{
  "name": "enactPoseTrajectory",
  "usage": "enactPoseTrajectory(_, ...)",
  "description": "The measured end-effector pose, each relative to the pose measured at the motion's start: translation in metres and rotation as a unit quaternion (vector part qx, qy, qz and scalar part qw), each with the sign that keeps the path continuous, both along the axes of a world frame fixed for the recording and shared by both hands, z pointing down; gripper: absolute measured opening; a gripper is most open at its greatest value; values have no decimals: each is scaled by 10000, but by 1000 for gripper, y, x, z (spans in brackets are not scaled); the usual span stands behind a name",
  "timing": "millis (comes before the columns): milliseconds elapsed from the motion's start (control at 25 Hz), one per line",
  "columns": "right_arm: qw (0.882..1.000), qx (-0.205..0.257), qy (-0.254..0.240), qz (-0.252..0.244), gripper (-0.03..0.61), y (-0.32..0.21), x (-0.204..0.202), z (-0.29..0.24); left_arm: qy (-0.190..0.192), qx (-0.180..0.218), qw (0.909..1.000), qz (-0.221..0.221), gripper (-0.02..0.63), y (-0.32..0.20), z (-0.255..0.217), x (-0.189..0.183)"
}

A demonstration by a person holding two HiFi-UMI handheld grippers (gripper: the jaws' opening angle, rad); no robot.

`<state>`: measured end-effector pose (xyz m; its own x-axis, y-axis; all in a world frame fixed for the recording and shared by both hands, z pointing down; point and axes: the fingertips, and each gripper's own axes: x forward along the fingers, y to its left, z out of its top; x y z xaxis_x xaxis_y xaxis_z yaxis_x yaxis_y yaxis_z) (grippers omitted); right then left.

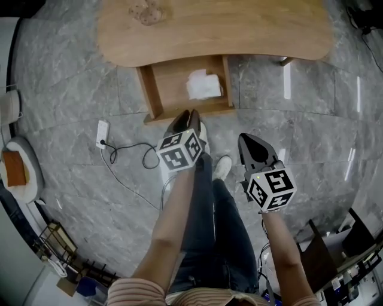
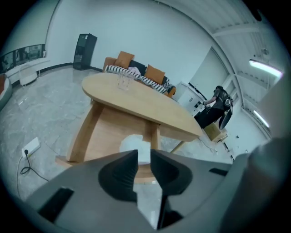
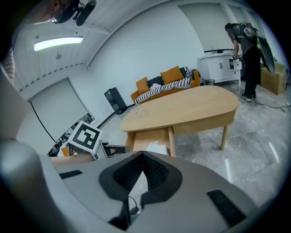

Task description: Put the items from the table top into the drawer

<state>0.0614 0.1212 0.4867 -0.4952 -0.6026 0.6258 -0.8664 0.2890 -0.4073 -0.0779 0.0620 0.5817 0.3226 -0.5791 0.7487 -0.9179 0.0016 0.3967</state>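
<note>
The oval wooden table [image 1: 239,36] has its drawer [image 1: 157,89] pulled out below the front edge. A white crumpled item [image 1: 203,85] lies inside the drawer. A clear glass piece [image 1: 146,11] stands on the table top at the far side. My left gripper [image 1: 187,115] hovers just in front of the drawer, open, with nothing between its jaws; in the left gripper view [image 2: 143,152] the white item [image 2: 134,142] shows beyond the gap. My right gripper [image 1: 246,138] hangs lower right of the drawer, shut and empty, tips meeting [image 3: 142,154].
A white power strip [image 1: 102,132] with a black cable lies on the grey marble floor left of the drawer. The person's legs and shoes [image 1: 222,167] stand below the grippers. A sofa [image 2: 136,70] is behind the table; another person [image 3: 248,41] stands far right.
</note>
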Motion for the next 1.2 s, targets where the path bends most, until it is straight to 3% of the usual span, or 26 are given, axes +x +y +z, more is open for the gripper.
enactPoseTrajectory(120,9997,218,-127,7,8,-1,-4,-31,107,321,9994,40,57,3,-40,-4)
enactPoseTrajectory(360,9966,759,-314,-19,8,-1,-7,-97,423,800,9958,147,40,9,-115,1)
enactPoseTrajectory(840,9893,1407,-378,-15,8,7,-2,-177,562,1416,9877,343,15,34,-209,6)
enactPoseTrajectory(1200,9805,1892,-495,-191,8,28,3,-230,472,2195,9719,713,14,56,-281,16)
